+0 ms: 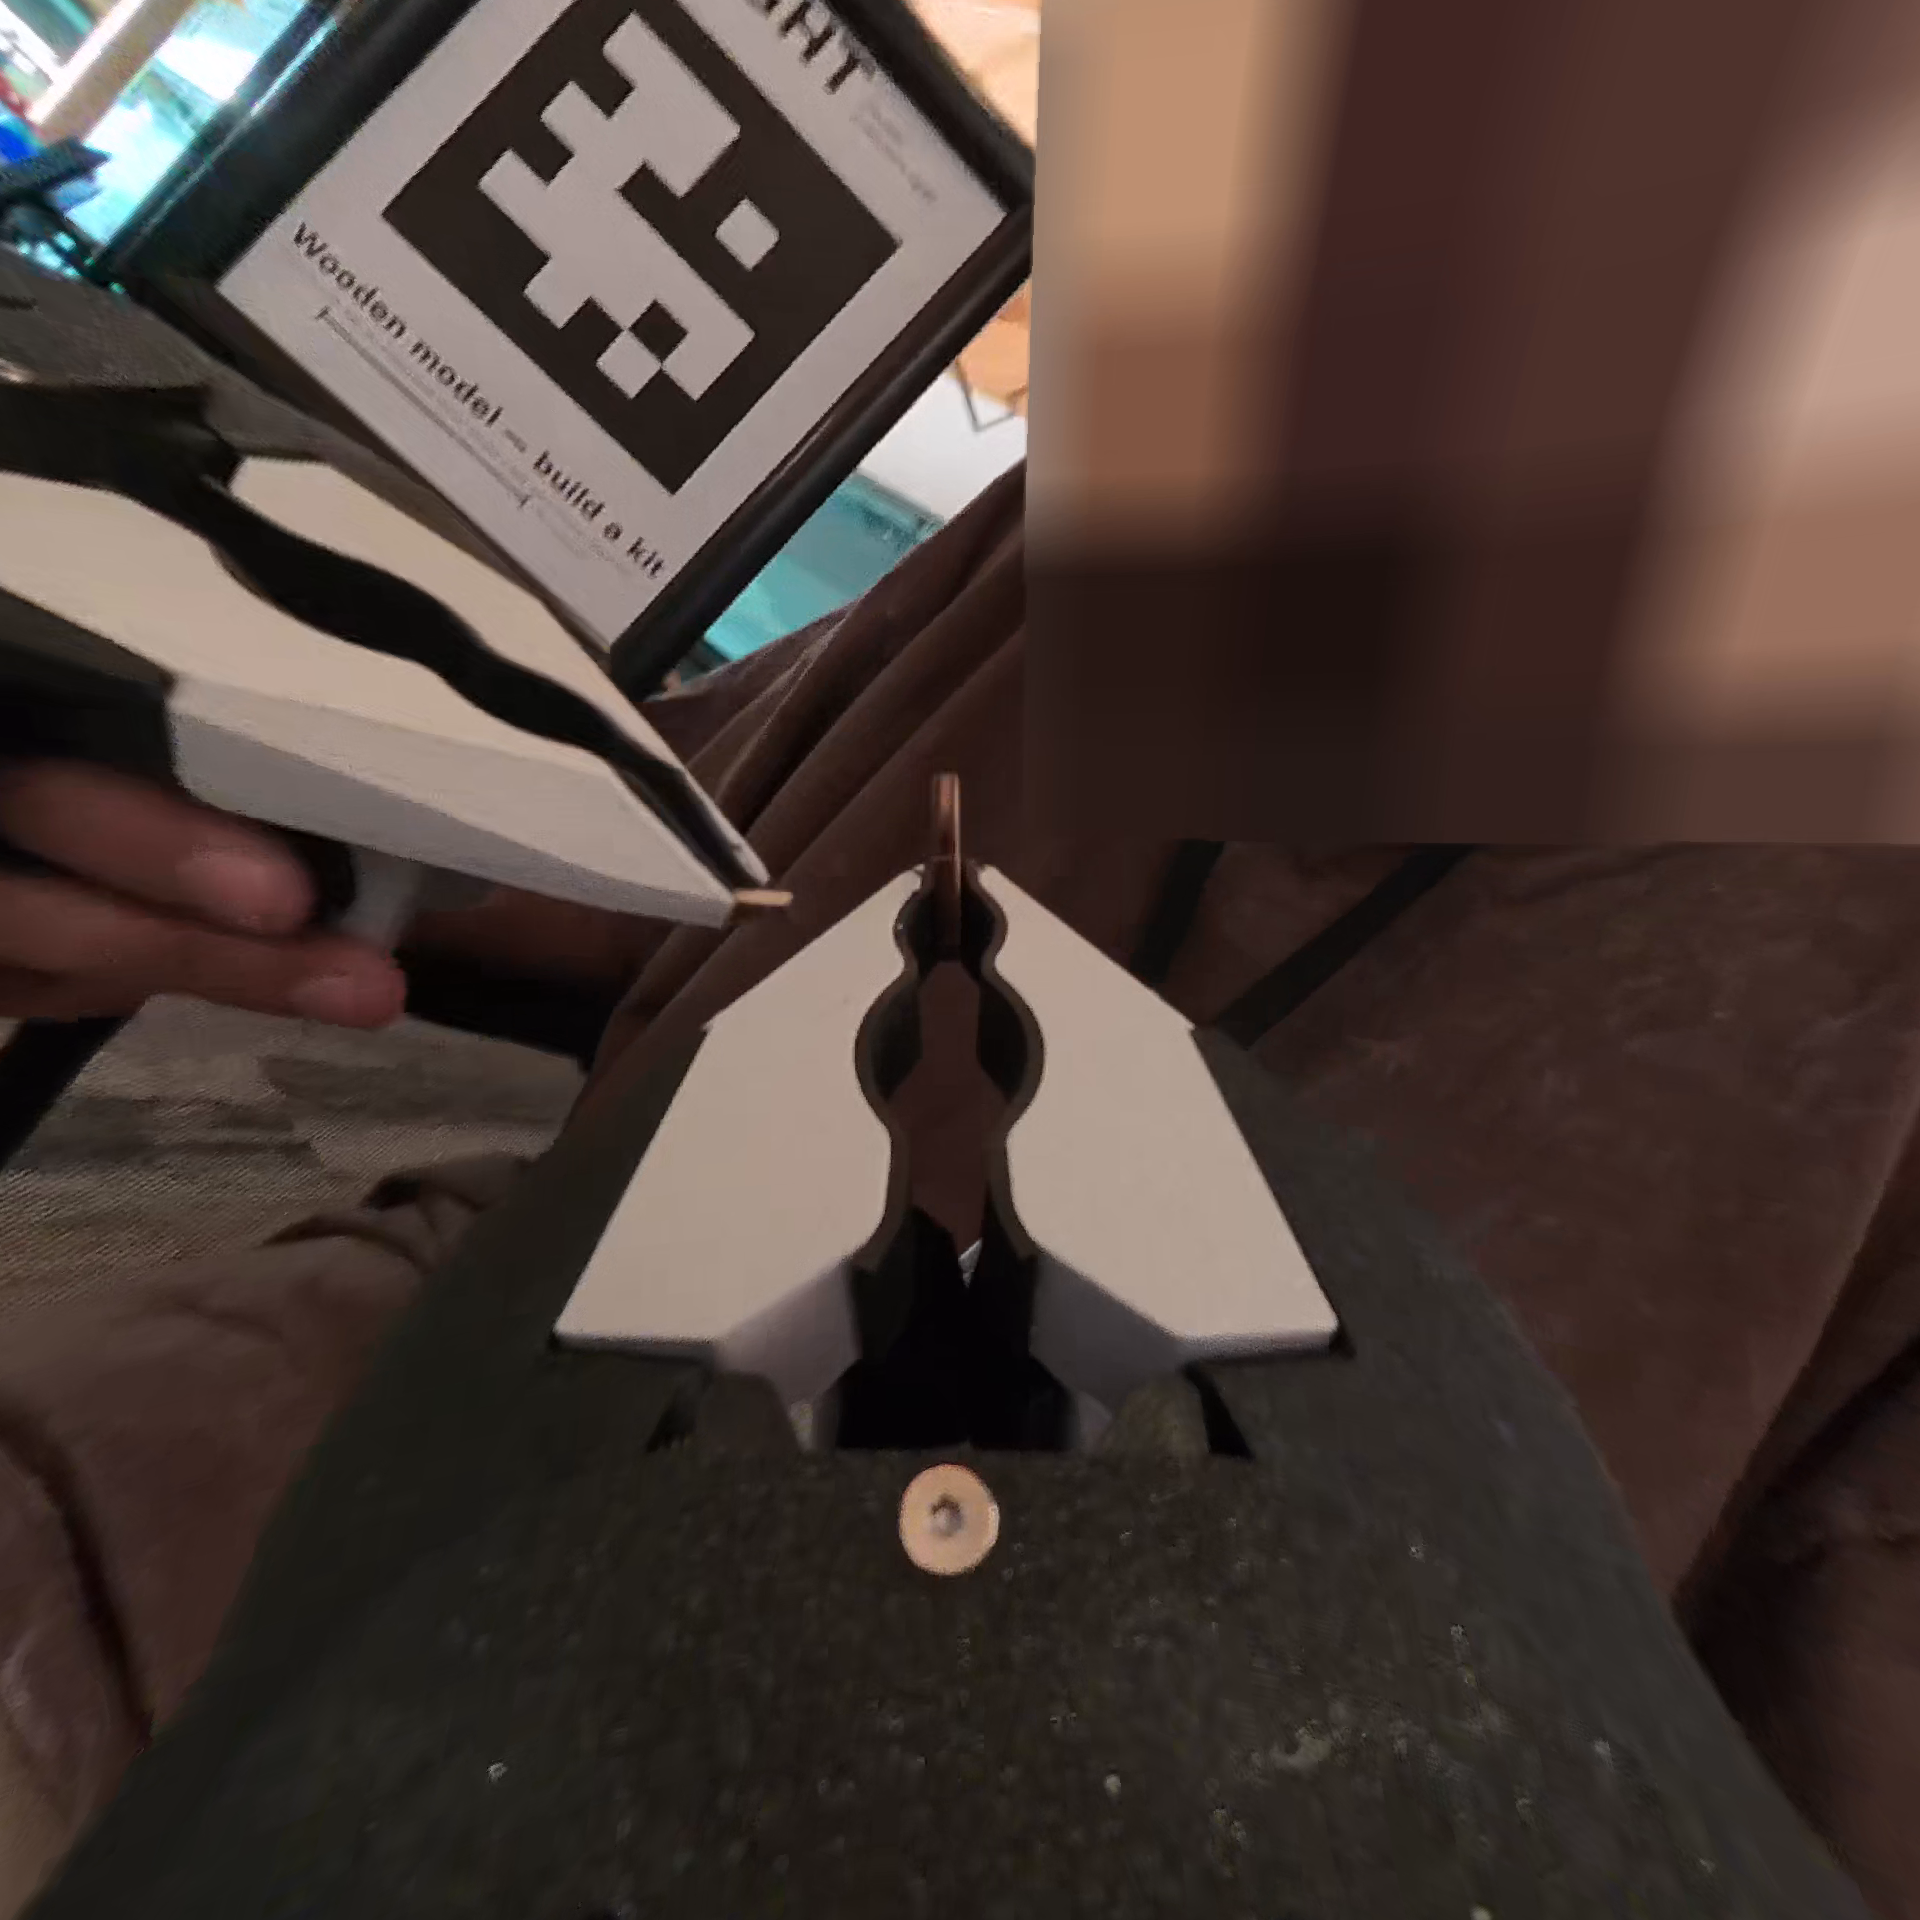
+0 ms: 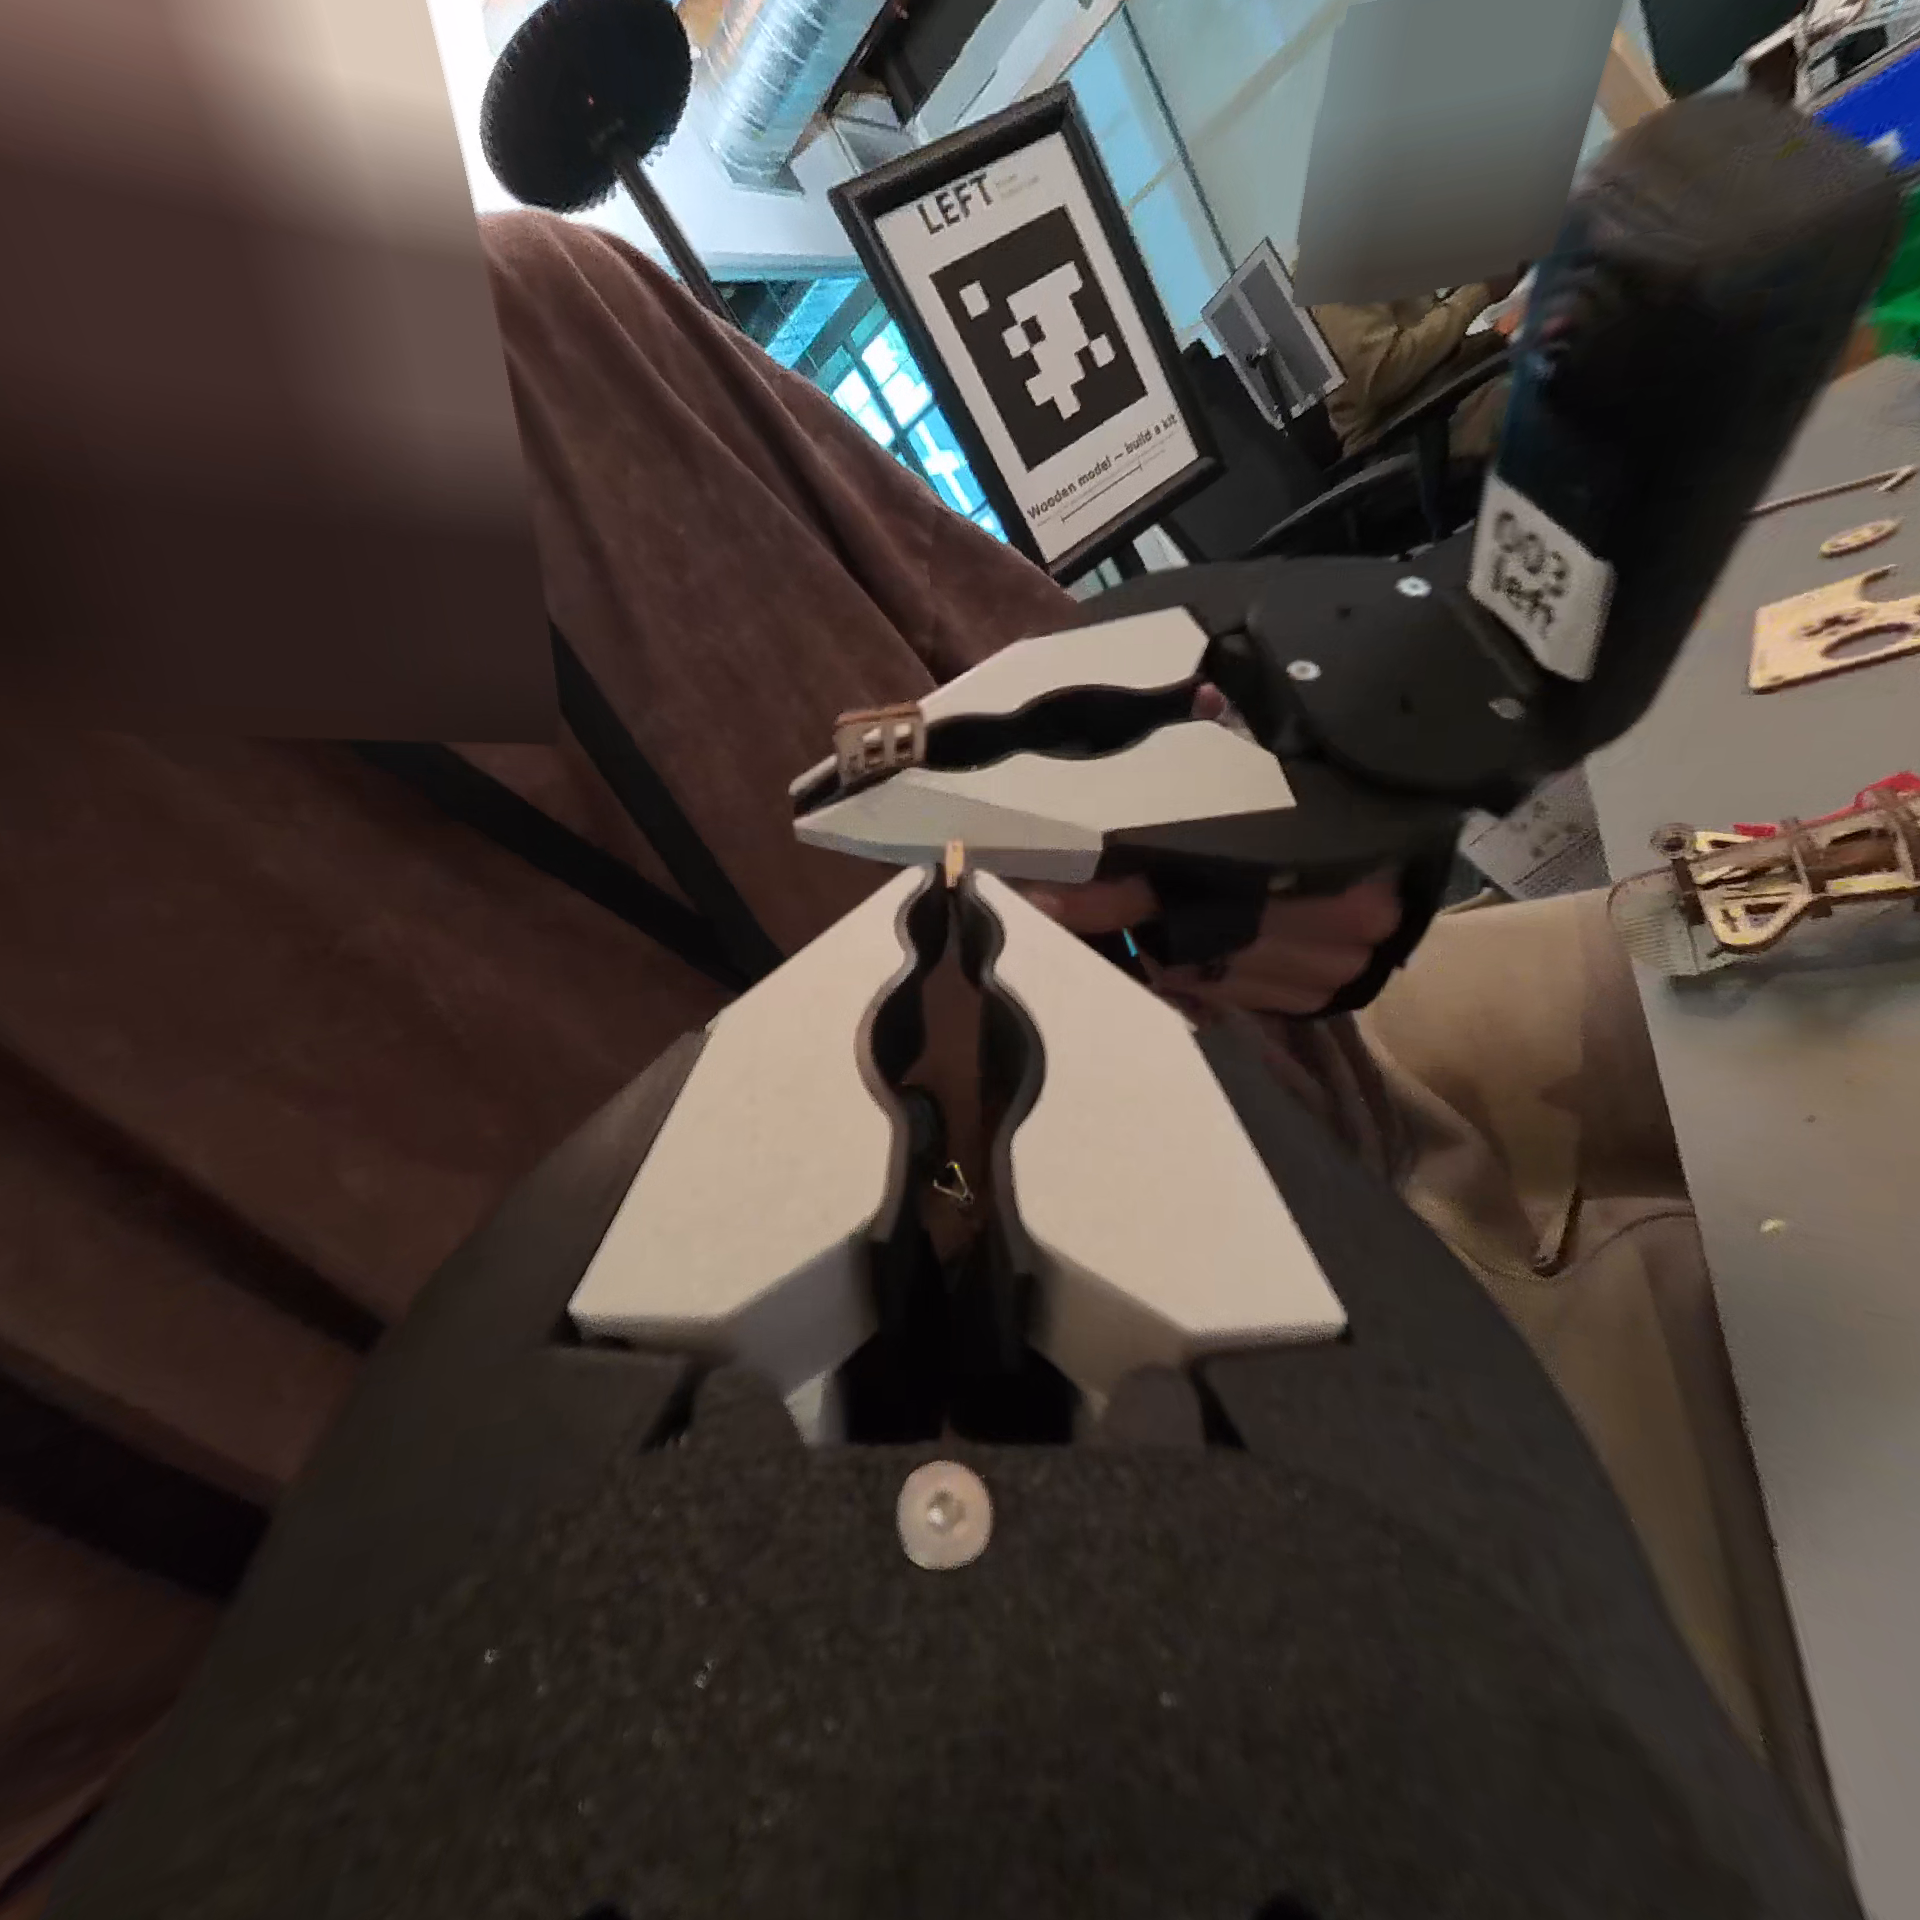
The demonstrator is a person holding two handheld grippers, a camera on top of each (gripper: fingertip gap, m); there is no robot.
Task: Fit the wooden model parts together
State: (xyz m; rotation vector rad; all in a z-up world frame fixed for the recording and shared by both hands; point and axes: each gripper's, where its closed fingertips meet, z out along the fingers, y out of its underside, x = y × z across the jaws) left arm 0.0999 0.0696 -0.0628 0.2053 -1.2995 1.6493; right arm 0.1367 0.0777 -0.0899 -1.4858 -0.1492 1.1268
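Note:
My left gripper (image 1: 945,883) is shut on a thin wooden part (image 1: 945,821), seen edge-on and sticking up past its tips. In the right wrist view that gripper (image 2: 862,769) comes in from the right, and the part (image 2: 881,740) shows as a small slotted plate. My right gripper (image 2: 951,891) is shut on a tiny wooden piece (image 2: 954,858), whose tip lies just under the left gripper's lower finger. In the left wrist view the right gripper (image 1: 743,894) enters from the left with that piece (image 1: 767,900) at its tip, a short way left of the left gripper's tips.
A grey table (image 2: 1787,1195) lies to the right with a partly built wooden model (image 2: 1766,894) and a cut-out wooden sheet (image 2: 1839,639). A framed marker sign (image 2: 1039,343) stands behind. A person in brown clothing (image 2: 675,520) is close in front; a hand (image 1: 187,904) holds the right gripper. About 5 cm separates my left fingertips from my right.

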